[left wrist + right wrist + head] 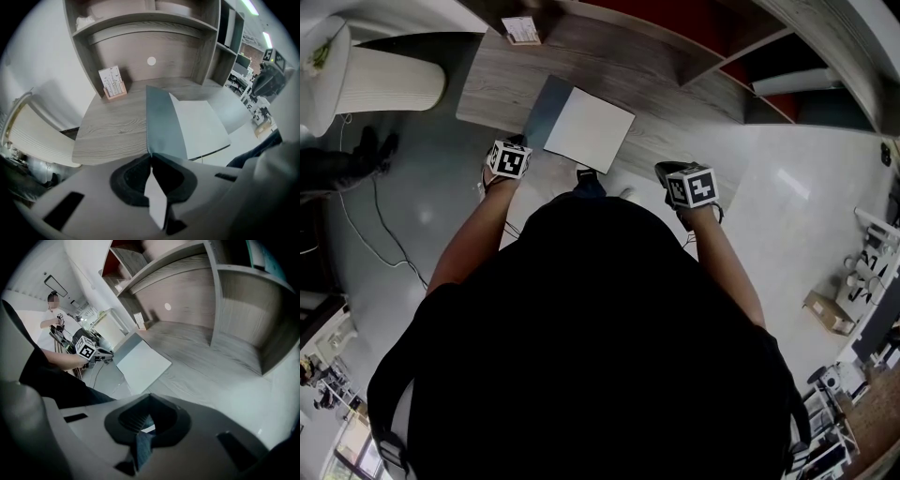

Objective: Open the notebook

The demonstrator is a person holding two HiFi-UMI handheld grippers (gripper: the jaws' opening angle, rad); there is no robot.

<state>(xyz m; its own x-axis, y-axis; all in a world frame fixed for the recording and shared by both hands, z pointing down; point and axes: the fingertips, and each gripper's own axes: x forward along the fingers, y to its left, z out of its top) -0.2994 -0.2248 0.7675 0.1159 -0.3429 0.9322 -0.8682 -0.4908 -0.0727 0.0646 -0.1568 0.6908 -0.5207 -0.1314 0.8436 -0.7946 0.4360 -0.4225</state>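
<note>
Left gripper (151,157): its jaws are pressed together on the near edge of the notebook's grey-blue cover (161,123), with the thin board pinched between them.
Right gripper (149,397): its jaws are closed on nothing. It is held off the front edge of the desk (675,127), to the right of the notebook and apart from it.
Notebook (589,128): lies at the desk's front edge, nearer the left front corner than the right. One near corner looks to reach just over the edge.
Cover: raised steeply from its hinge on the left side, so the white first page (199,126) lies bare and flat.
Step in hand: probably swinging the cover over to the left. The opening looks well started but the cover is not yet laid flat.
Risk, slip: the pinch takes only a narrow strip of the cover, so a quick pull could free it and let it drop shut.
Risk, drag: nothing pins the pages, so a pull toward the person could slide the whole book off the front edge.
Risk, crease: twisting the pinched edge could bend the cover.
Back of desk: a small card stand (112,82) sits well clear.
</note>
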